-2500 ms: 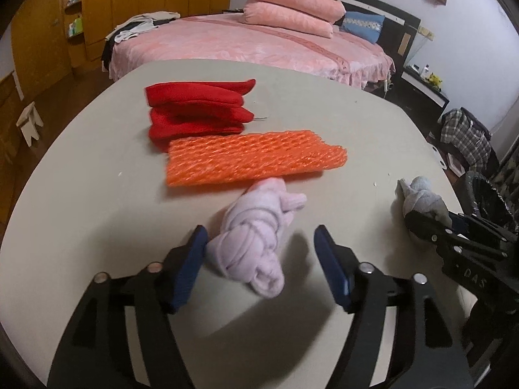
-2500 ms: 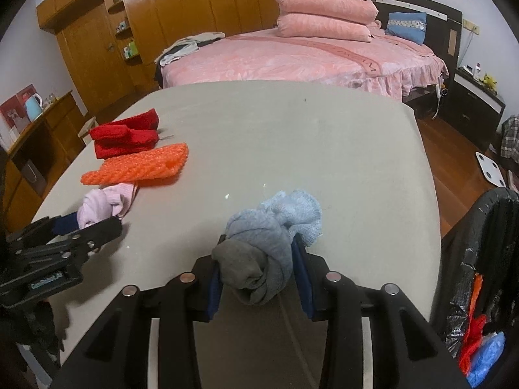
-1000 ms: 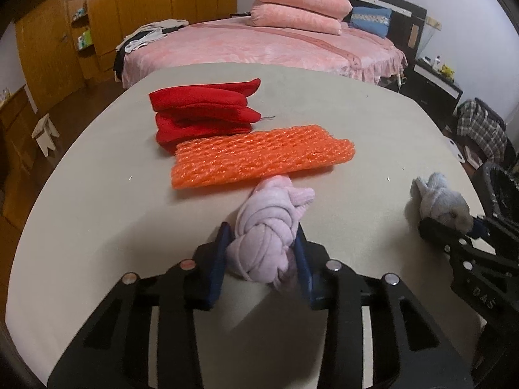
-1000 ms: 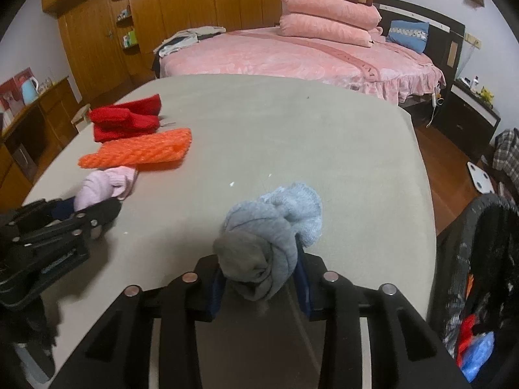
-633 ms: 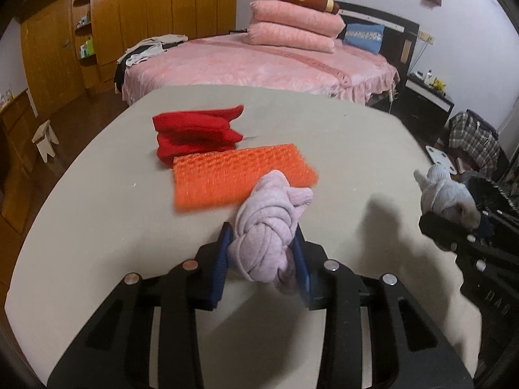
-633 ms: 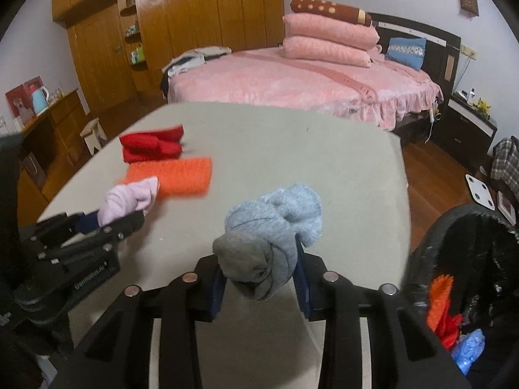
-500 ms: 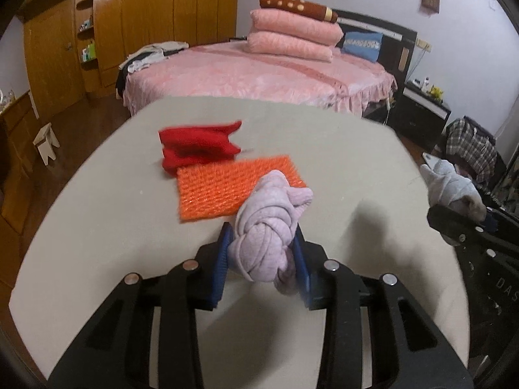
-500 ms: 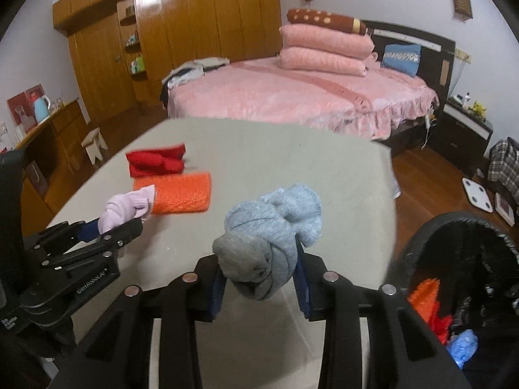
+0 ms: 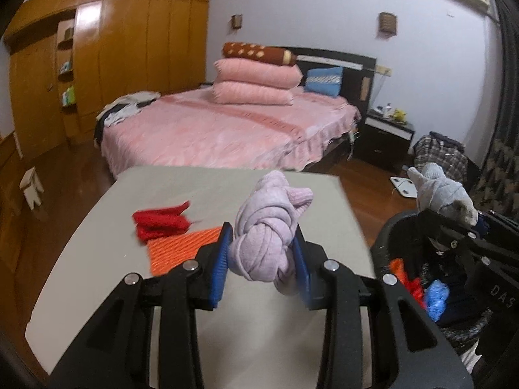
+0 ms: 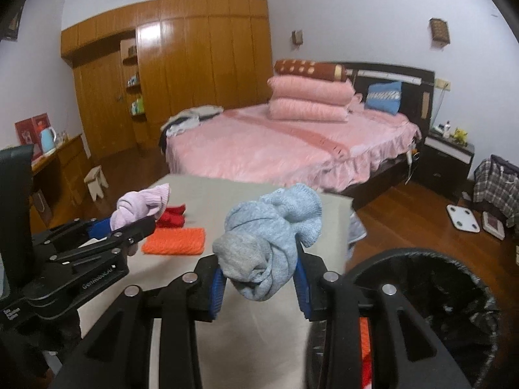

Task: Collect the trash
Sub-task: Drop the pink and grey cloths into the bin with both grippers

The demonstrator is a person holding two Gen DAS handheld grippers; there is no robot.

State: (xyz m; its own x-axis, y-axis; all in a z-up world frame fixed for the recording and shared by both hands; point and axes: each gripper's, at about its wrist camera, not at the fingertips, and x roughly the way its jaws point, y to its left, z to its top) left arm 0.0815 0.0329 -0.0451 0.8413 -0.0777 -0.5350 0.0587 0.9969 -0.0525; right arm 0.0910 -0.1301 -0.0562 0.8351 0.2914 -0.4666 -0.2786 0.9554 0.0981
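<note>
My left gripper is shut on a knotted lilac sock and holds it high above the grey table. My right gripper is shut on a knotted blue-grey sock, held above the table's right edge beside the black trash bin. The bin holds red, orange and blue scraps. The right gripper with its sock hangs over the bin in the left wrist view. A red cloth and an orange foam net lie on the table.
A pink bed with stacked pillows stands behind the table. A wooden wardrobe lines the back wall. A small stool stands on the wood floor at left, a scale and a checked bag at right.
Both grippers have risen well above the table with their socks and swung toward the trash bin. The red cloth and orange net stay on the table.
</note>
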